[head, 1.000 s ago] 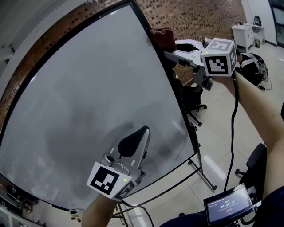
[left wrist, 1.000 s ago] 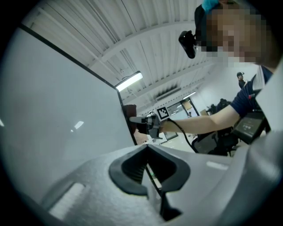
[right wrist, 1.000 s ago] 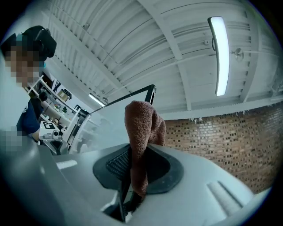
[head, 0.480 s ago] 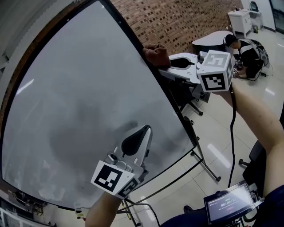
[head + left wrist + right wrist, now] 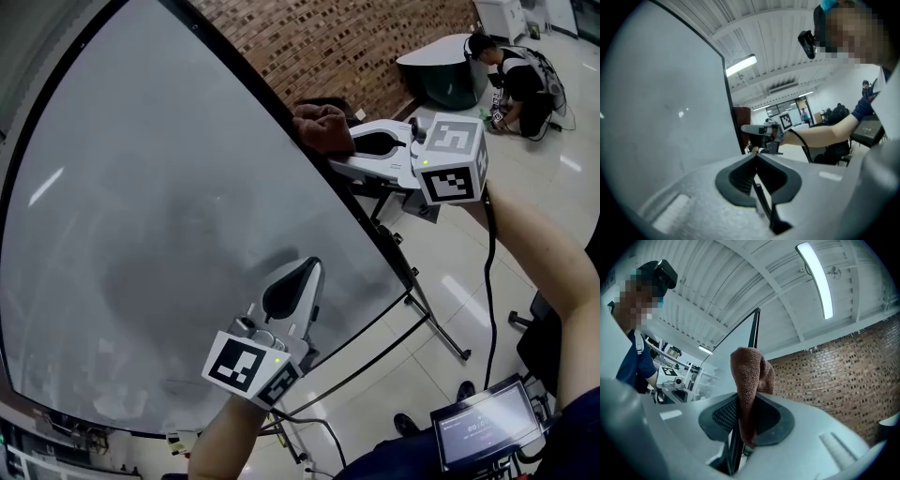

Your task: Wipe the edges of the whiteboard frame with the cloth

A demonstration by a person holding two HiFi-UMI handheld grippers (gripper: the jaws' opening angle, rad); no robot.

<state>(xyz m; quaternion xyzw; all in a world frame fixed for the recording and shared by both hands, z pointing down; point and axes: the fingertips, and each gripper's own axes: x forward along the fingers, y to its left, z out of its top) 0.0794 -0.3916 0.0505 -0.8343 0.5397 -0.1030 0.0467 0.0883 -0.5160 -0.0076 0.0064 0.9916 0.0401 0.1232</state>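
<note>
The whiteboard [image 5: 169,216] fills the left of the head view, its black frame [image 5: 272,117] running down the right side. A brown cloth [image 5: 322,127] wraps that right edge, and my right gripper [image 5: 339,150] is shut on it with the frame between its jaws. In the right gripper view the cloth [image 5: 747,380] hangs over the frame [image 5: 752,333] between the pads. My left gripper [image 5: 298,274] is shut and empty, its tips close to the board's lower right face. The left gripper view shows its shut tips [image 5: 755,157], the frame [image 5: 732,108] and the cloth [image 5: 742,117] beyond.
The board stands on a wheeled metal stand [image 5: 436,328] on a tiled floor. A brick wall [image 5: 356,37] is behind it. A person [image 5: 516,75] crouches by a round table [image 5: 436,61] at the back right. A small screen [image 5: 483,431] sits at the bottom right.
The right gripper has slid the cloth down the right frame edge. The left gripper has also dropped lower in front of the board, still shut.
</note>
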